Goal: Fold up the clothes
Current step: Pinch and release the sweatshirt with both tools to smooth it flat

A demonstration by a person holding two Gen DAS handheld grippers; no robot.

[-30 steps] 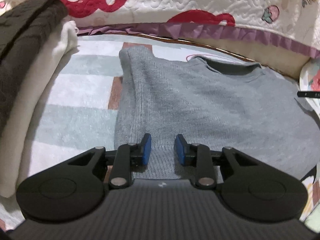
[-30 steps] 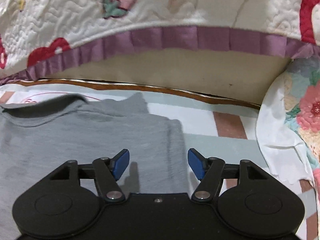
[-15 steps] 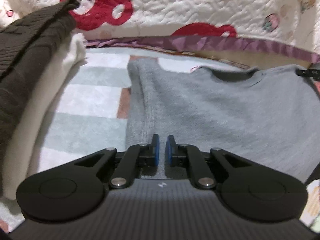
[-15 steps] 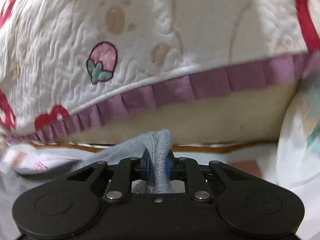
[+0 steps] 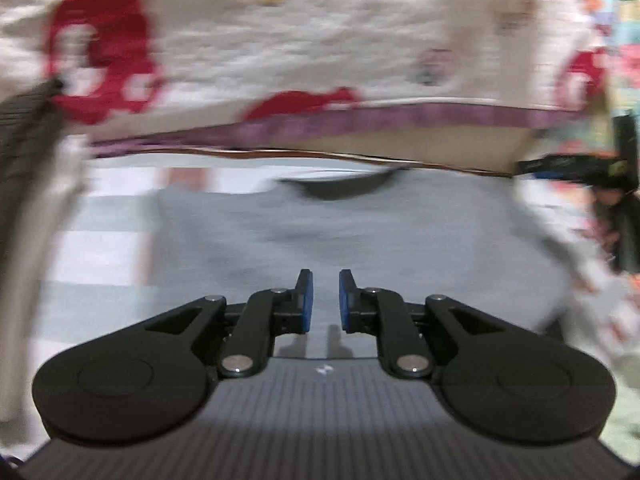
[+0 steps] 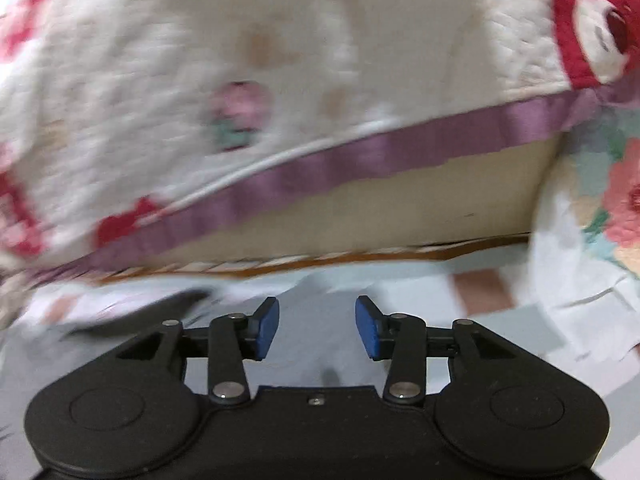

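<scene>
Ahead of both tongs I find the quilted cover (image 5: 320,40) with its purple trim (image 6: 360,160), draped down to the patchwork sheet (image 5: 92,256). The grey sweater (image 5: 360,232) lies flat on that sheet just beyond the left gripper (image 5: 324,300), collar at the far end; both views are blurred.

Left gripper: jaws have just been opening to a narrow gap, nothing between them. Right gripper (image 6: 316,326): jaws have just been opening, now about half spread, empty; grey cloth lies below and beyond its tips.

In my judgement a side fold has been let go. To finish it well, I would check the folded edges lie straight before taking the hem.

Open room: bare sheet to the left of the left gripper, bounded by a dark garment (image 5: 24,128). A floral cloth (image 6: 600,208) crowds the right gripper's right side.
</scene>
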